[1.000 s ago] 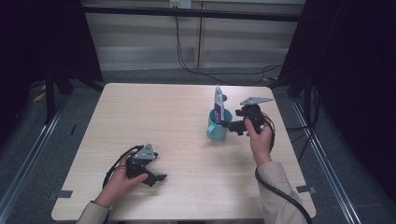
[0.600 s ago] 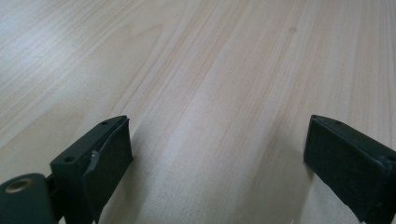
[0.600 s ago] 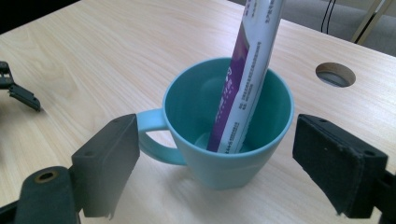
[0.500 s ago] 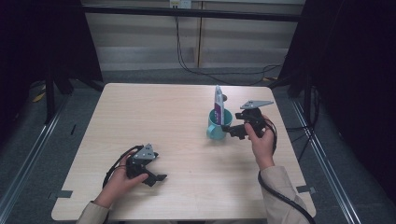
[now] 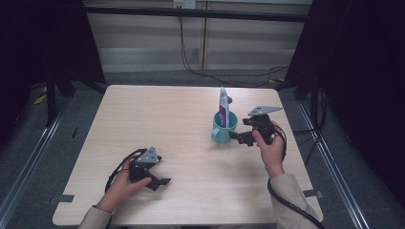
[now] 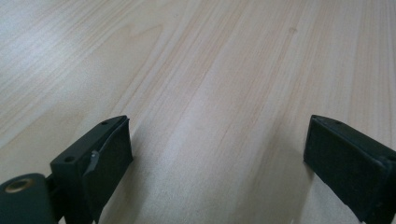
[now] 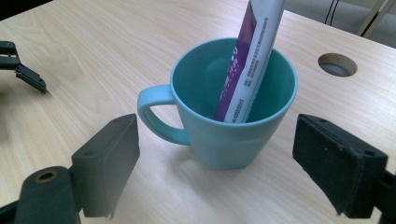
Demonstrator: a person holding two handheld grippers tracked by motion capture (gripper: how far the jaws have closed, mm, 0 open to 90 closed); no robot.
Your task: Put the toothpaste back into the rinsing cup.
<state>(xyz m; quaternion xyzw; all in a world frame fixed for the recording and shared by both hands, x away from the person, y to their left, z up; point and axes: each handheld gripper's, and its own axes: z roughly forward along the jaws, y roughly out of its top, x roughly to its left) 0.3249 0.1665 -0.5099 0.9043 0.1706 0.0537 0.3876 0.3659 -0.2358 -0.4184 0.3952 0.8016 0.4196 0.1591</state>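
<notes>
A teal mug (image 5: 223, 130) stands upright right of the table's middle, and a purple and white tube (image 5: 223, 107) leans inside it, sticking out above the rim. My right gripper (image 5: 240, 138) is open just right of the mug, jaws pointing at it. In the right gripper view the mug (image 7: 233, 107) and tube (image 7: 252, 51) sit just beyond the gripper (image 7: 217, 140), handle to the left, apart from both pads. My left gripper (image 5: 161, 182) rests low at the table's front left. It is open (image 6: 217, 140) over bare wood.
The light wood table (image 5: 157, 119) has a round cable hole (image 5: 229, 100) just behind the mug, also seen as the hole (image 7: 337, 64) in the right gripper view. Cables trail on the floor behind the table. Dark frame posts flank both sides.
My right gripper has drifted slightly toward the near edge, still beside the mug. The mug, the tube and the left gripper have stayed put.
</notes>
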